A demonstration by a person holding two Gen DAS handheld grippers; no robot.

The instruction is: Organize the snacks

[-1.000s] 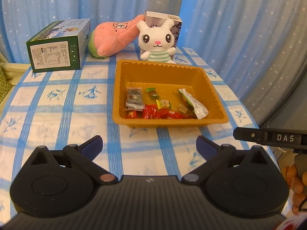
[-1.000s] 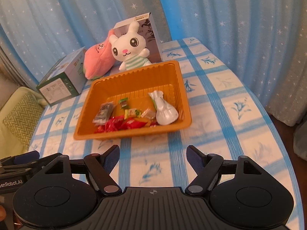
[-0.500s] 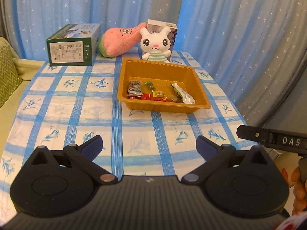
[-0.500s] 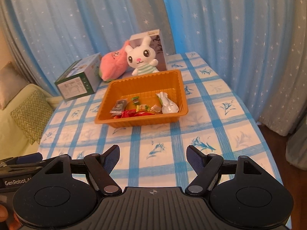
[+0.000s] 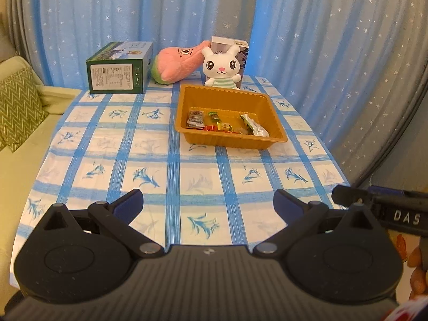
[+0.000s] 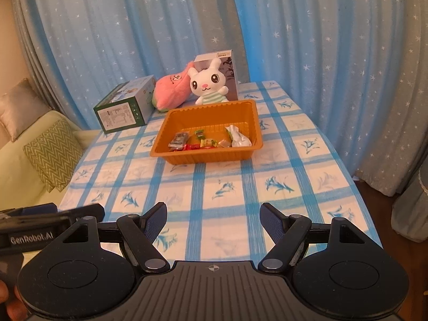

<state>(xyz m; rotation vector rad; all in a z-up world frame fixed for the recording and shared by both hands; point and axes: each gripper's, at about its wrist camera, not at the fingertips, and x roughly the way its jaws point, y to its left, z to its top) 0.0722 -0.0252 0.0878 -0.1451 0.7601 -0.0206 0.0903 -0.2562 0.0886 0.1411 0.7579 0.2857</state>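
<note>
**Q:** On the table, what was there, and how many of each?

**A:** One table [image 5: 171,160] under a blue-and-white checked cloth carried one orange tray [image 5: 230,99], set toward the far right. Inside it lay the snacks [image 5: 222,125], bunched along the near wall: about seven small wrapped pieces, though the exact count was hard to make out. One was a dark packet [image 5: 195,119] at the left end, one a white pouch [image 5: 256,127] at the right end, with red, yellow and green wrappers between.

**Q:** And behind the tray?

**A:** Two plush toys: a white rabbit [image 5: 221,65] just behind the tray's far rim, and a pink plush [image 5: 178,61] lying to its left. Two boxes as well: a green box [image 5: 119,71] at the far left, and a pale box [image 5: 227,44] standing behind the rabbit. The print on both was too small to read.

**Q:** Any writing that could be read?

**A:** "DAS" showed on the right gripper's side in the left view; "GenRobot.AI" showed on the left gripper's side in the right view.

**Q:** The grippers?

**A:** Two. The left gripper [image 5: 208,204] and the right gripper [image 6: 214,218] each hung over the table's near end, well apart from the tray, fingers spread wide with nothing between them.
</note>
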